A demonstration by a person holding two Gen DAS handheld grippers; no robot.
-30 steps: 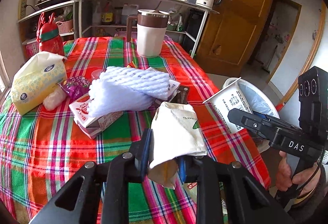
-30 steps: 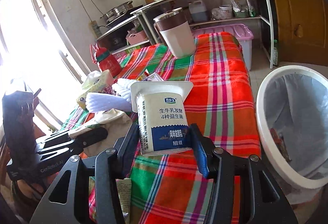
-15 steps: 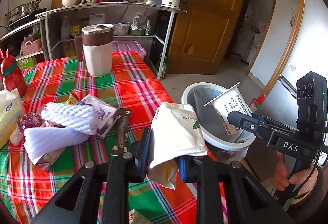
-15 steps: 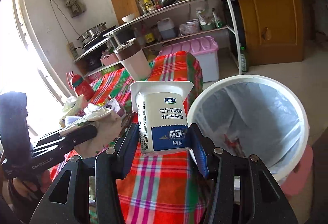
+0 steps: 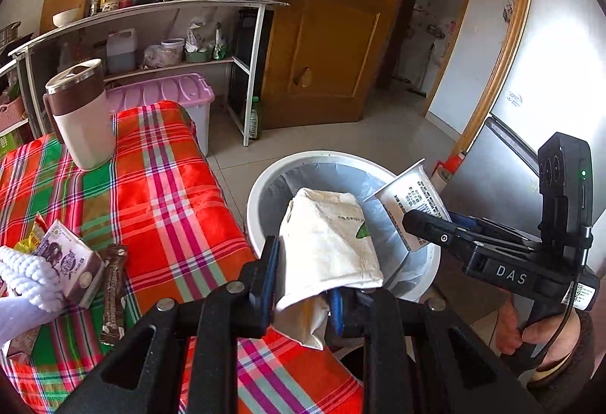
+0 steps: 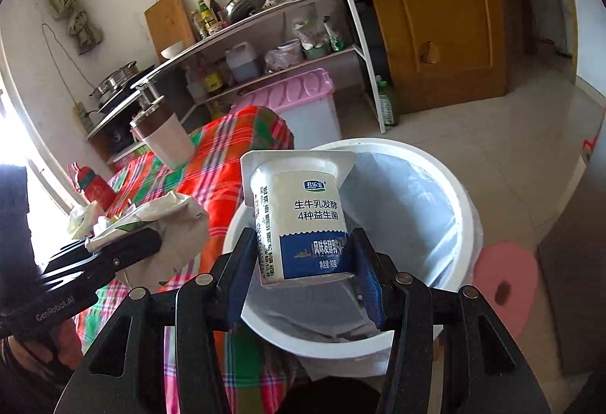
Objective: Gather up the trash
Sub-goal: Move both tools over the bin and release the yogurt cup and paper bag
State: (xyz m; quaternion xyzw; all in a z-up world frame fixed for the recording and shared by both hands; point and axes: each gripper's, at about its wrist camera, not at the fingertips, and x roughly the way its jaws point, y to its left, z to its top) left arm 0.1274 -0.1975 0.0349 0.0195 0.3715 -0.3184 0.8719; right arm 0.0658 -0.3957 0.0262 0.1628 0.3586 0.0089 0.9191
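My left gripper is shut on a crumpled white paper bag and holds it over the near rim of the white trash bin. My right gripper is shut on a white and blue yogurt cup and holds it above the bin, which is lined with a grey bag. The cup also shows in the left wrist view, and the paper bag in the right wrist view.
The table with a red and green plaid cloth stands left of the bin. On it are a white and brown jug, a purple carton, a brown sachet and white foam netting. A pink stool stands right of the bin.
Both grippers have swung right from over the table to over the trash bin, each still holding its item.
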